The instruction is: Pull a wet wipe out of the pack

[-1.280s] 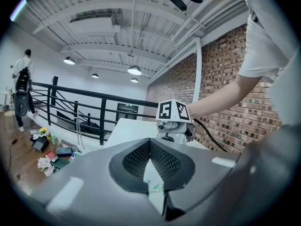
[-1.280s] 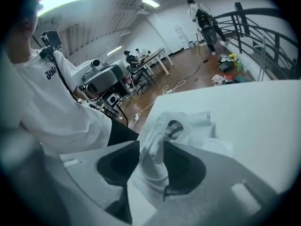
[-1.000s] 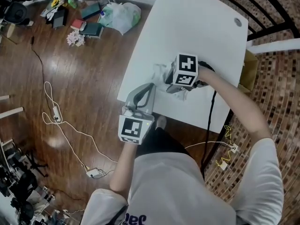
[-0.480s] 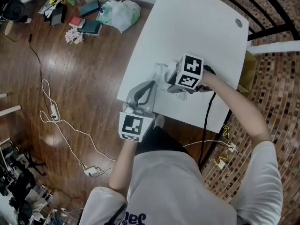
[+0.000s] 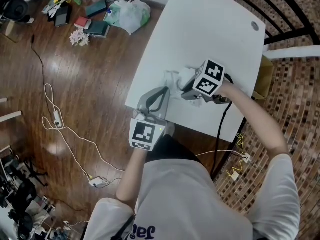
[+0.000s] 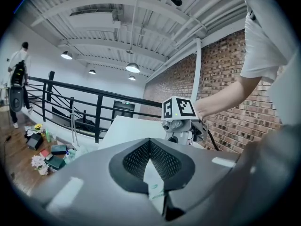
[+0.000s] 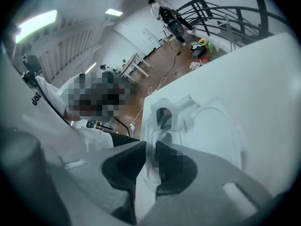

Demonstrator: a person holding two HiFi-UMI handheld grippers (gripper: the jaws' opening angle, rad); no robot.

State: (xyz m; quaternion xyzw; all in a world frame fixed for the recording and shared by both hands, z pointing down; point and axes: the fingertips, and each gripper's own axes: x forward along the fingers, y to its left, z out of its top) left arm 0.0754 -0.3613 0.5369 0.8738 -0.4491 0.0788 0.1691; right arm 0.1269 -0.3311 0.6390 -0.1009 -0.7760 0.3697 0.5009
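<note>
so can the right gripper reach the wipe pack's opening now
Likely yes: the pack lies open, and the right gripper has just been closing its jaws around a white sheet there.

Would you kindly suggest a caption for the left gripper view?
Left gripper, its fingers shut on the wet wipe pack, white table ahead.

Pinching the white, green-printed edge of the wet wipe pack (image 6: 154,182) between the closed mesh pads of the left gripper (image 6: 149,149). Looking across the white table (image 6: 123,128) at the right gripper (image 6: 181,133), marker cube on top, gripped by a hand (image 6: 209,108) reaching in from the right, with jaws just closing and whatever is between them not showing from here. Taking in a black railing (image 6: 70,102), a brick wall (image 6: 225,79), hanging lamps (image 6: 132,68), clutter (image 6: 49,153) on the wooden floor, and a person (image 6: 19,65) standing far left.
</note>
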